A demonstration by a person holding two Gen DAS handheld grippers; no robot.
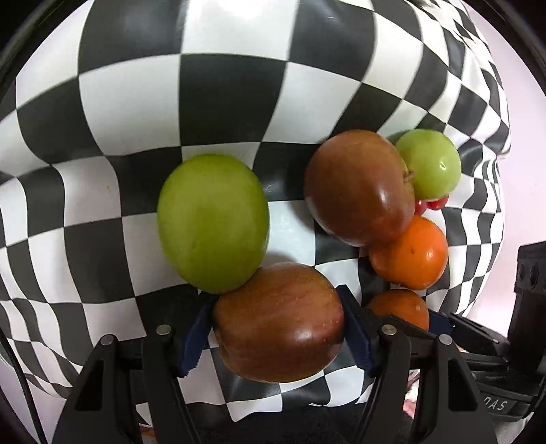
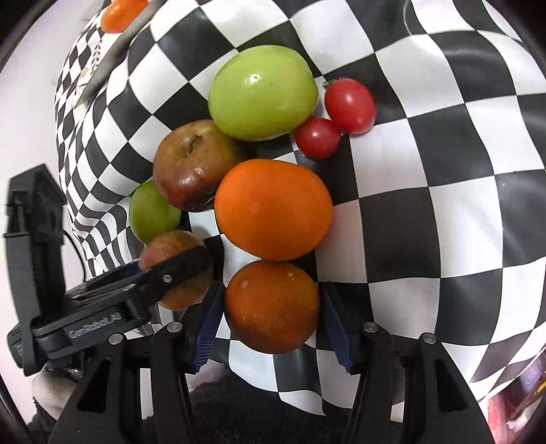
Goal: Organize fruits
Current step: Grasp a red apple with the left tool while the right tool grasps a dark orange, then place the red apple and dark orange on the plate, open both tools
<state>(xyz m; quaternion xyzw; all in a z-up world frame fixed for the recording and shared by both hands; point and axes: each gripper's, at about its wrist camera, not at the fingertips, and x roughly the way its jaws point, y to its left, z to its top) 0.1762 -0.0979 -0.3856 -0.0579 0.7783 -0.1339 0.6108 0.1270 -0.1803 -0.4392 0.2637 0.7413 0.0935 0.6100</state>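
Presently we find the left gripper (image 1: 278, 328) closed on a red apple (image 1: 278, 322), pads touching its widest flanks; the right gripper (image 2: 271, 314) brackets a dark orange (image 2: 272, 306), contact uncertain. Both fruits sit just nearer us than the bright orange (image 2: 273, 209). We judge them firm, smooth, roll-prone. No container is visible on the checkered cloth (image 2: 443, 170).

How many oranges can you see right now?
3: near orange between the right gripper fingers, second orange just beyond, touching it, third orange far left. Others may hide.
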